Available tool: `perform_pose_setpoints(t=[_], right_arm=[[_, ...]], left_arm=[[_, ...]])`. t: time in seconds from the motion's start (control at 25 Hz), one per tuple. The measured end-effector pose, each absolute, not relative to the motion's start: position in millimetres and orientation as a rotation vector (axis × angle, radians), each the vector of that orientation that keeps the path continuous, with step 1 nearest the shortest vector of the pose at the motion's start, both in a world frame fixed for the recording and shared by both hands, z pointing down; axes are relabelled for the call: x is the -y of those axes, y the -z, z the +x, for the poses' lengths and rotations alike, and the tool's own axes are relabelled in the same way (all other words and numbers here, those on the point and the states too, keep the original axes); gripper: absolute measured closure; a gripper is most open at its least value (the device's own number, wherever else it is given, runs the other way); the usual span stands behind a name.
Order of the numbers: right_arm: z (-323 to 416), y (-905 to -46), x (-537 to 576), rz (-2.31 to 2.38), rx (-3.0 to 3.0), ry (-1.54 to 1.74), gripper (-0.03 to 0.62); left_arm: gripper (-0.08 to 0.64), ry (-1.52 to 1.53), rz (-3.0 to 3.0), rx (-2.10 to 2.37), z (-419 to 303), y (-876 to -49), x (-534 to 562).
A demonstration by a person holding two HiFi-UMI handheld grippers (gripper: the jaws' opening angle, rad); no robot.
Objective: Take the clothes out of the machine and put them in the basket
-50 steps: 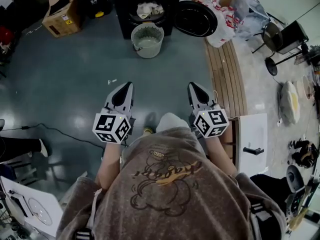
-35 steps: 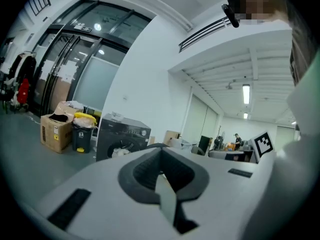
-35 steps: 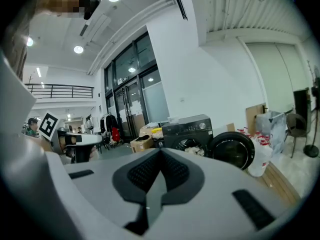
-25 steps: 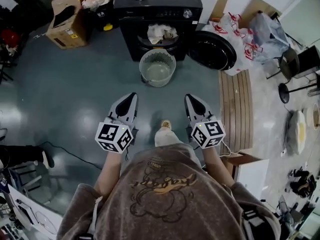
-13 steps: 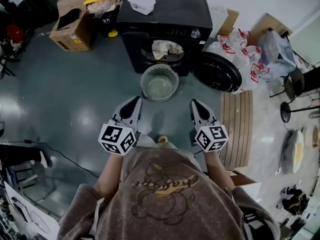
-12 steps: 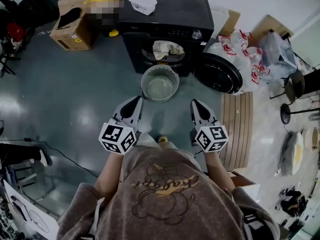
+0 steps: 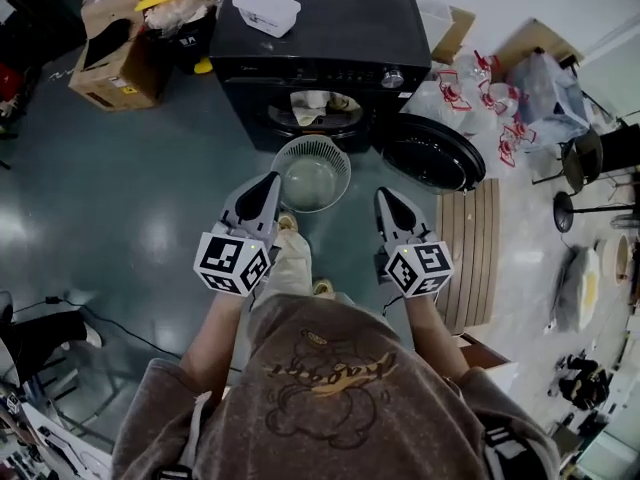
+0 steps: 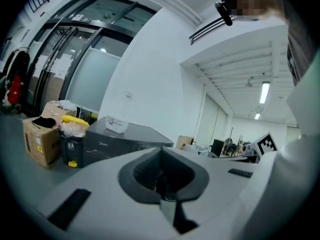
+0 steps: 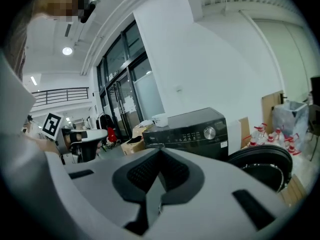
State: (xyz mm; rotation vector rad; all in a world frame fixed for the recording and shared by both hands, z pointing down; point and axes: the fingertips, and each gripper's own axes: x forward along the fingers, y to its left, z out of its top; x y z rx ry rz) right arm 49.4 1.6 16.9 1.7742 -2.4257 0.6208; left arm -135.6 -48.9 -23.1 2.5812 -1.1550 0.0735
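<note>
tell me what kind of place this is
Probably a lab or office workspace, not a home laundry room: a black washing machine stands on a glossy floor beside a cardboard box, with tall glass partitions nearby.

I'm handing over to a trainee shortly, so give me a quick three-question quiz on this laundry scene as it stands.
1. True or false: the door of the washing machine is closed.
2. Where does the basket stand? A) on top of the machine B) on the floor in front of the drum opening C) on the wooden bench
3. What do the left gripper and the right gripper hold?
Key: 1 false: the door hangs open to the right, and clothes show in the drum. 2 B. 3 nothing: both pairs of jaws are together and empty.
</note>
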Motion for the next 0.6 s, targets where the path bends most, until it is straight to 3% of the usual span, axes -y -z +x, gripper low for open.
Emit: perform_pose_setpoints(t=[0.28,0.6], right_arm=[[43.9,-52.9,91.9,1.745,2.425,-0.658,0.595],[54.3,-155.6,181.4,1.787,2.406,-0.630,0.595]], left_arm=[[0.555,-0.124,2.587,1.090,-122.8,-26.2,156.2],[0.555,-0.151,2.609,1.004,-108.9,-143.0,249.9]])
